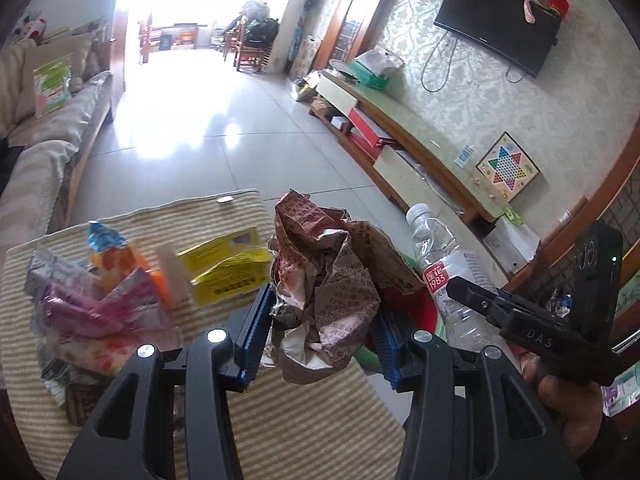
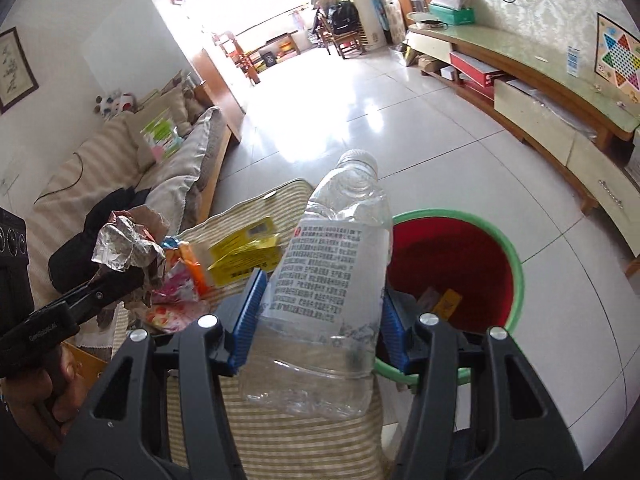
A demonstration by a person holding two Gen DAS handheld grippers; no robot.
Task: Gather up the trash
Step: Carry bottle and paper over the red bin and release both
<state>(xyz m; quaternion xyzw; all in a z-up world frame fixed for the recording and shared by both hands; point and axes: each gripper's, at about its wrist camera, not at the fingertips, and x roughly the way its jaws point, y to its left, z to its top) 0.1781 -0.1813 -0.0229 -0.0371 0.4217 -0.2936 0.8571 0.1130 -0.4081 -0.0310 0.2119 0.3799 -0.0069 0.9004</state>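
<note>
My left gripper (image 1: 324, 332) is shut on a crumpled brown printed paper wrapper (image 1: 324, 280) and holds it above the striped cloth (image 1: 300, 432). The wrapper also shows in the right wrist view (image 2: 128, 244). My right gripper (image 2: 320, 320) is shut on an empty clear plastic bottle (image 2: 336, 264), held upright next to a red bin with a green rim (image 2: 516, 264). The bottle also shows in the left wrist view (image 1: 444, 272). A yellow box (image 1: 228, 268) and several colourful wrappers (image 1: 100, 300) lie on the cloth.
The bin holds a few scraps (image 2: 444, 300). A sofa (image 1: 44, 152) runs along the left. A low TV cabinet (image 1: 420, 140) stands along the right wall, with a tiled floor (image 1: 208, 120) between them.
</note>
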